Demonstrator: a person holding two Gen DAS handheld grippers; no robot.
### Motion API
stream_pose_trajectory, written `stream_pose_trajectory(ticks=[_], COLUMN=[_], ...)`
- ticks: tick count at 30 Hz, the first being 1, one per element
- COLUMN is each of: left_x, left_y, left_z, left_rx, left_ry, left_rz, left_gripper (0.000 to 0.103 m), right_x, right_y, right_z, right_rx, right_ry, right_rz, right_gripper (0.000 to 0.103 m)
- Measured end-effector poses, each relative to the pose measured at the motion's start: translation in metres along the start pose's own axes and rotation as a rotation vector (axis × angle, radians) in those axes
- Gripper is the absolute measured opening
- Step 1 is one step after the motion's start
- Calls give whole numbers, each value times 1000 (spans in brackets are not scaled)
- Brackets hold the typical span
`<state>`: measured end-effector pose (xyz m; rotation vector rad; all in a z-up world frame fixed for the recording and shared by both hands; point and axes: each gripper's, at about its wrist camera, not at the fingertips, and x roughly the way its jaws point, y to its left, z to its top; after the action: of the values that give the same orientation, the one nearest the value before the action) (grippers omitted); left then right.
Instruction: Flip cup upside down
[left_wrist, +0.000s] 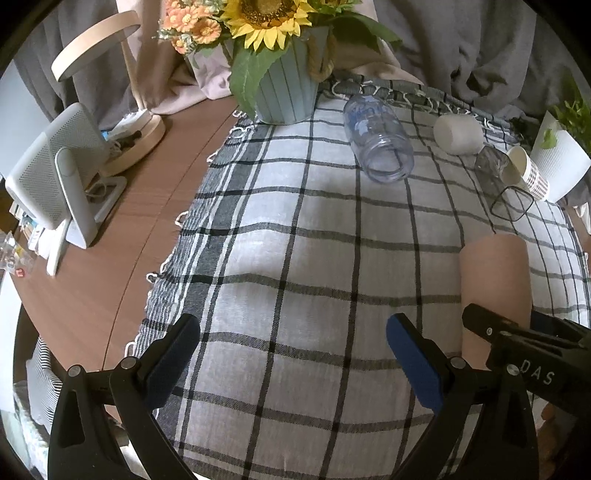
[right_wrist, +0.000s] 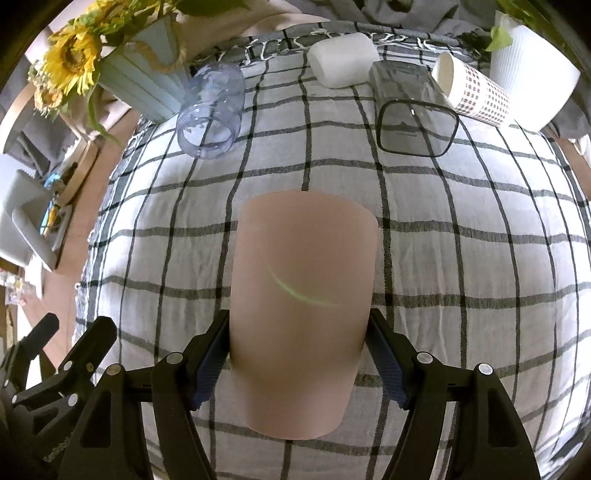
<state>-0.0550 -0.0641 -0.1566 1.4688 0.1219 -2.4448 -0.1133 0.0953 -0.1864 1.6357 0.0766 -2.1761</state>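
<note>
A plain pink cup (right_wrist: 301, 310) fills the middle of the right wrist view, lying along the gripper's line above the checked cloth (right_wrist: 461, 258). My right gripper (right_wrist: 299, 350) is shut on the pink cup, one blue pad on each side of its wall. Which end of the cup is the mouth cannot be told. The same cup shows in the left wrist view (left_wrist: 495, 291) at the right, with the right gripper's black finger across it. My left gripper (left_wrist: 291, 354) is open and empty over the cloth, left of the cup.
At the far side of the cloth lie a clear blue-tinted jar (right_wrist: 210, 114), a white cup (right_wrist: 343, 61), a smoky square glass (right_wrist: 410, 110) and a dotted paper cup (right_wrist: 472, 92). A sunflower pot (left_wrist: 286, 92) and a white planter (right_wrist: 532, 88) stand behind. A speaker (left_wrist: 55, 173) is at left.
</note>
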Motion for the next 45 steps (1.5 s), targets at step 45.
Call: stream_pose_trajectory(ticks=[45], left_x=[-14], left_y=[-140], left_z=[-71], left_rx=[154], left_ry=[-288], left_rz=[-137], left_gripper=[89], right_x=[-88], right_y=[-116], right_z=[-71], right_rx=[18], right_ry=[-172], right_rz=[-187], right_gripper=[75])
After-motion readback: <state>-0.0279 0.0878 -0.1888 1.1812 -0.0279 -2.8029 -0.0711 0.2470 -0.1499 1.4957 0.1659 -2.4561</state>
